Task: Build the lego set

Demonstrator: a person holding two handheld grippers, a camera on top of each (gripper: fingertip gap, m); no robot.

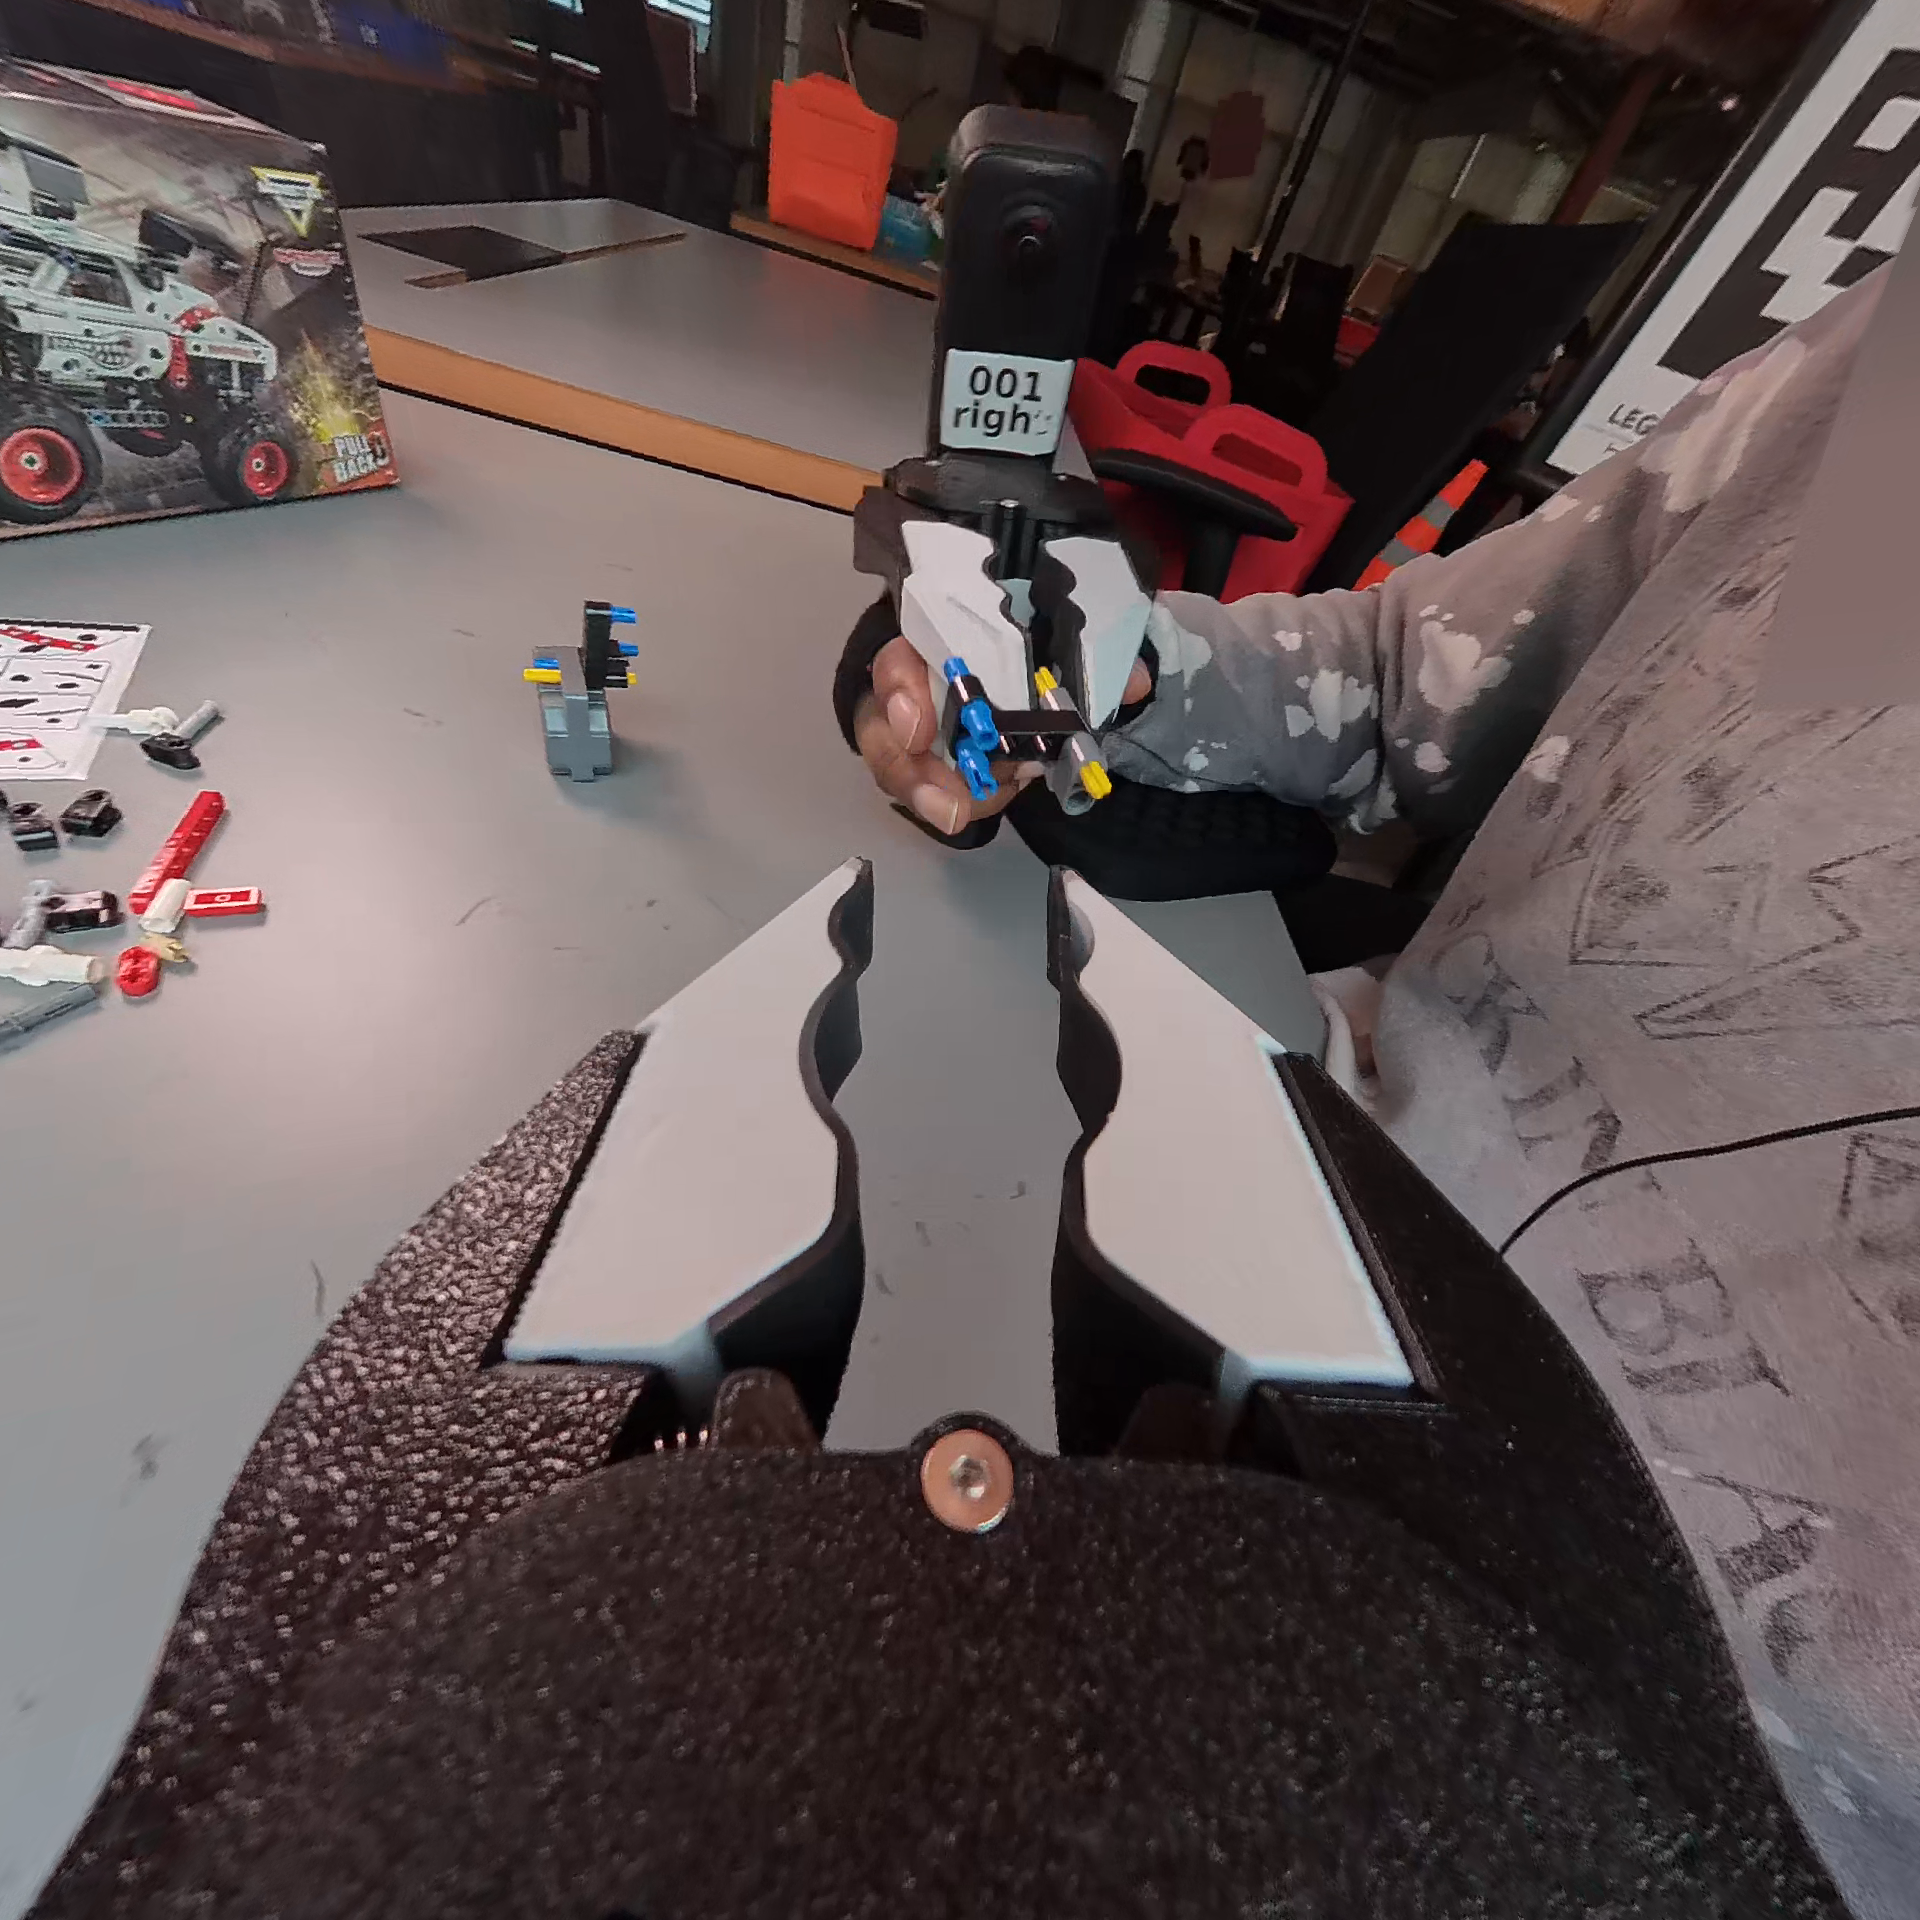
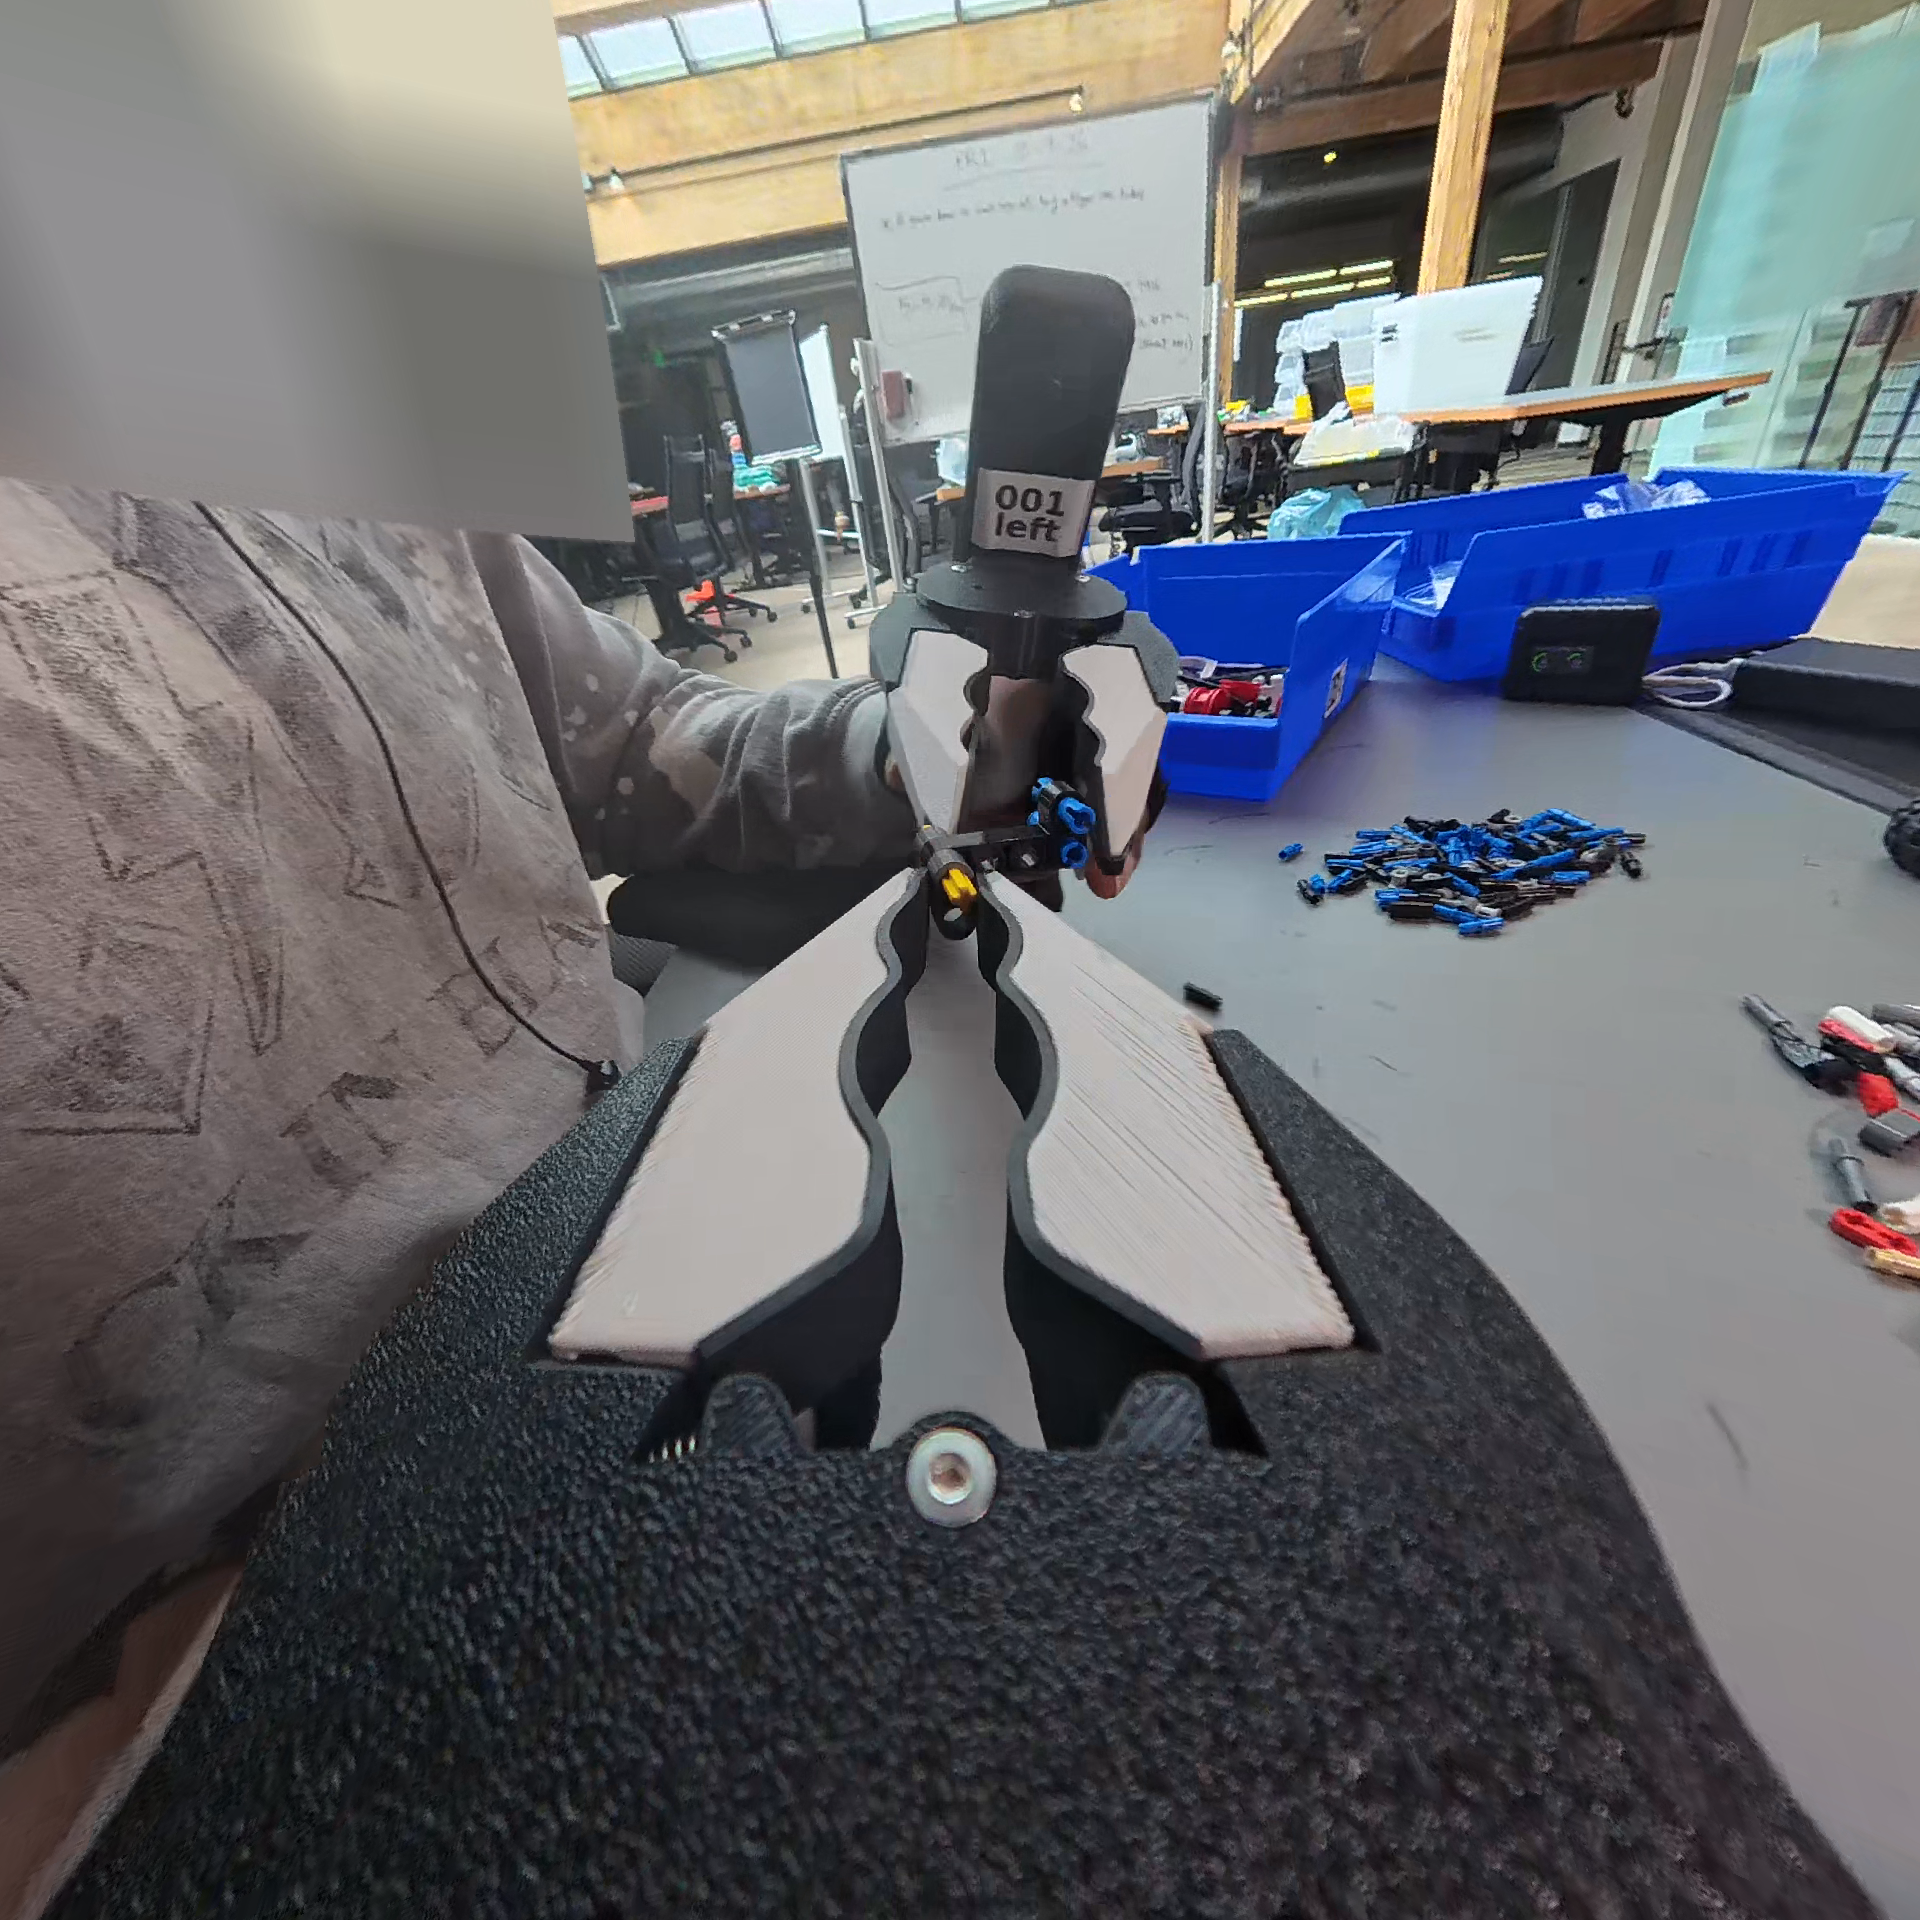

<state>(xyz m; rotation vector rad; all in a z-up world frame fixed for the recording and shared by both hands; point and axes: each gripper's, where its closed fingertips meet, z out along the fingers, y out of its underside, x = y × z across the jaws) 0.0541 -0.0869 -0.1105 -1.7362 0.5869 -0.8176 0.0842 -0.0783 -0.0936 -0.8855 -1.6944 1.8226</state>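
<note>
Open workshop w/ timber beams (image 2: 1463, 145), whiteboard (image 2: 1029, 249), office chairs (image 2: 691, 540) & skylights (image 2: 821, 26).

The right tongs (image 2: 951, 896) pinch a small black lego assembly (image 2: 997, 847) with yellow and blue pins above the grey table (image 2: 1455, 1091). Facing them, the left tongs (image 2: 1023, 831) stand parted. A pile of blue and black pins (image 2: 1475, 868) lies near blue bins (image 2: 1299, 665).

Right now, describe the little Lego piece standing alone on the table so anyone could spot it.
Start at the Lego set box on the grey table. To its right stands a small grey Lego subassembly, apart from the loose pieces. It alone stands upright, with a black beam carrying blue and yellow pins.
</note>
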